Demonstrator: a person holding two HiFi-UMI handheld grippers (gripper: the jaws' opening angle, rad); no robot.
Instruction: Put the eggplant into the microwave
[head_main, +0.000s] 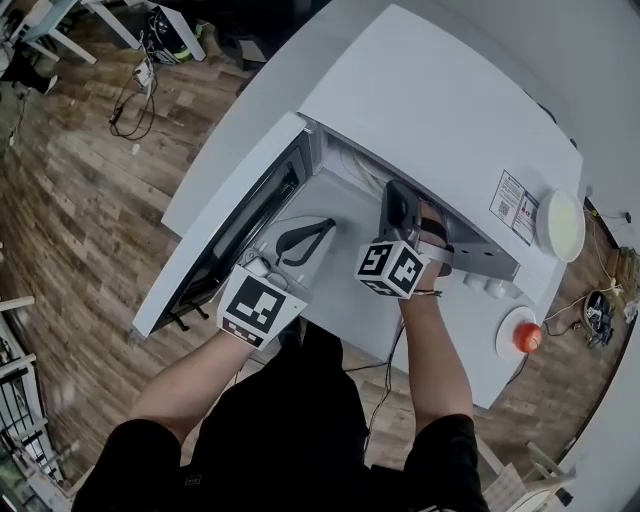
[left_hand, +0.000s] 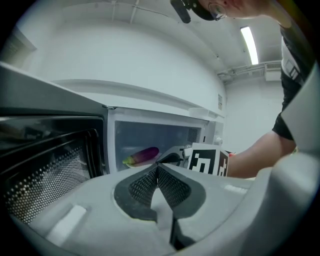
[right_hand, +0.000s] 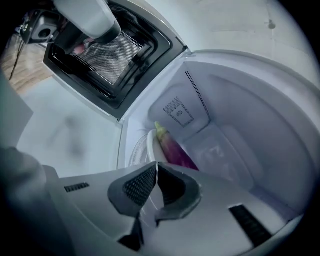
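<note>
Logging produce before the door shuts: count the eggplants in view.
1: the eggplant lies on the white plate inside the open microwave; part of the cavity is hidden.

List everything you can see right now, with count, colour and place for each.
microwave: one, white, on the table
door: one, dark window with a white frame, swung open to the left
eggplant: one, purple with a green stem, inside the microwave
plate: one, white, under the eggplant
table: one, white, under the microwave
dish: one, white, at the microwave's right end
ball: one, red, on the saucer
saucer: one, white, on the table's right part
cables: several, black, on the floor
floor: brown wood, left of the table
left gripper: one, grey, shut and empty, facing the open microwave
right gripper: one, grey, shut and empty, at the microwave's mouth, short of the eggplant
</note>
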